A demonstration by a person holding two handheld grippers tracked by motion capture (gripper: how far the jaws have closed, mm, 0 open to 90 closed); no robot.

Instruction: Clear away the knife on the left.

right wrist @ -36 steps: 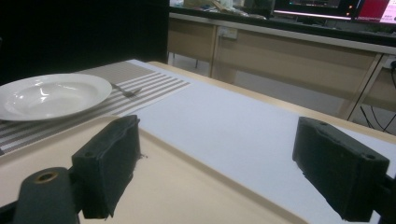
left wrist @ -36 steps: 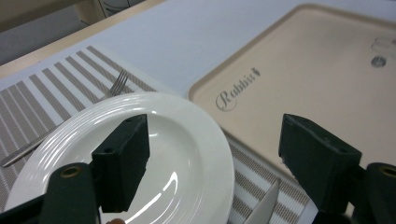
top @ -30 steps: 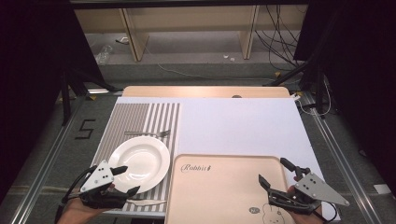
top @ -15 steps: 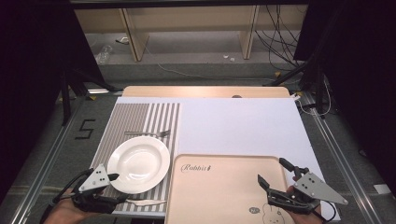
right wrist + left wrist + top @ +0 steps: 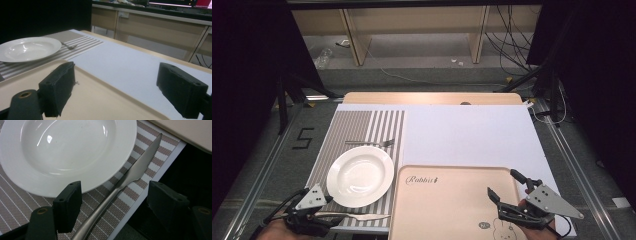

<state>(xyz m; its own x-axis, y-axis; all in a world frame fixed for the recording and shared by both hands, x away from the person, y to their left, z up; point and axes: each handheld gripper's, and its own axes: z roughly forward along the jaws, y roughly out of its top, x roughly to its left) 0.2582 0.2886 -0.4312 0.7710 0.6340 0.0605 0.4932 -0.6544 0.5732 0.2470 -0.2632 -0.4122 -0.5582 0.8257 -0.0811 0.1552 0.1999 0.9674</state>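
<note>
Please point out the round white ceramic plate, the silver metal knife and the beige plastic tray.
Round white ceramic plate [image 5: 360,176], high view, its bowl.
Silver metal knife [image 5: 140,168], left gripper view, its blade.
Beige plastic tray [image 5: 452,210], high view, its bare floor.

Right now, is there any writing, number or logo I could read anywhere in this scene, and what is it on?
"Rabbit", in cursive and slightly blurred: on the beige tray, near its far left corner.
"5": a dark mark on the grey floor, left of the striped placemat.
A small round badge beside a rabbit drawing on the tray: too small to read.
The white plate and the knife carry no readable marks.
</note>
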